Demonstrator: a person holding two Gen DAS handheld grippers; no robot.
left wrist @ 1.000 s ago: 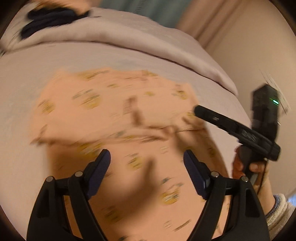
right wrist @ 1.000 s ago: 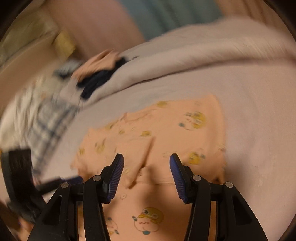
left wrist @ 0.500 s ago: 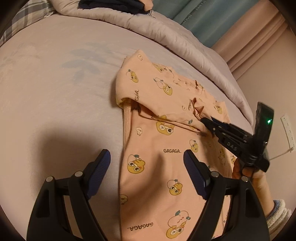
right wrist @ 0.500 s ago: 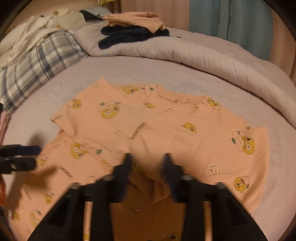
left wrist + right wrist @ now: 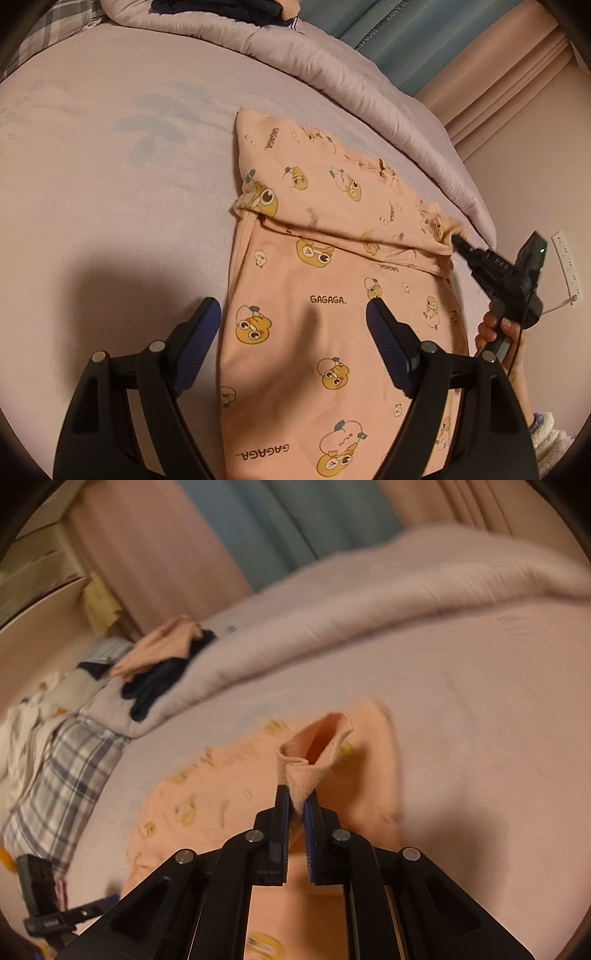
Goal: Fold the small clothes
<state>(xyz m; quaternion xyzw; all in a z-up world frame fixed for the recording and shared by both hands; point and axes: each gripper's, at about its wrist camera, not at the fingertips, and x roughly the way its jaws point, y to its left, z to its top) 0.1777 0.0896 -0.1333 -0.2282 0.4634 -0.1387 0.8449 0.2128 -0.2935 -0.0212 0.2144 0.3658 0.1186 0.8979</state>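
Since half a second ago, the sleeve cuff (image 5: 314, 760) of the peach pyjama top (image 5: 332, 332) has been caught between the blue pads of the right claw (image 5: 296, 805) and lifted off the body of the garment, where the pads were earlier seen apart above flat cloth. Only in the left wrist view is the printed front legible, with its yellow cartoon figures and "GAGAGA" lettering, laid on the lilac bed sheet (image 5: 110, 184) beside the rolled duvet (image 5: 332, 74); there the right claw (image 5: 456, 240) is seen at the far right end of the fold, gripped by the right hand (image 5: 495, 328). The right wrist view is blurred, so the print is smeared, and the garment's lower hem is cut off in both. The left claw (image 5: 291, 332) is held spread wide above the front panel, nothing being grasped.
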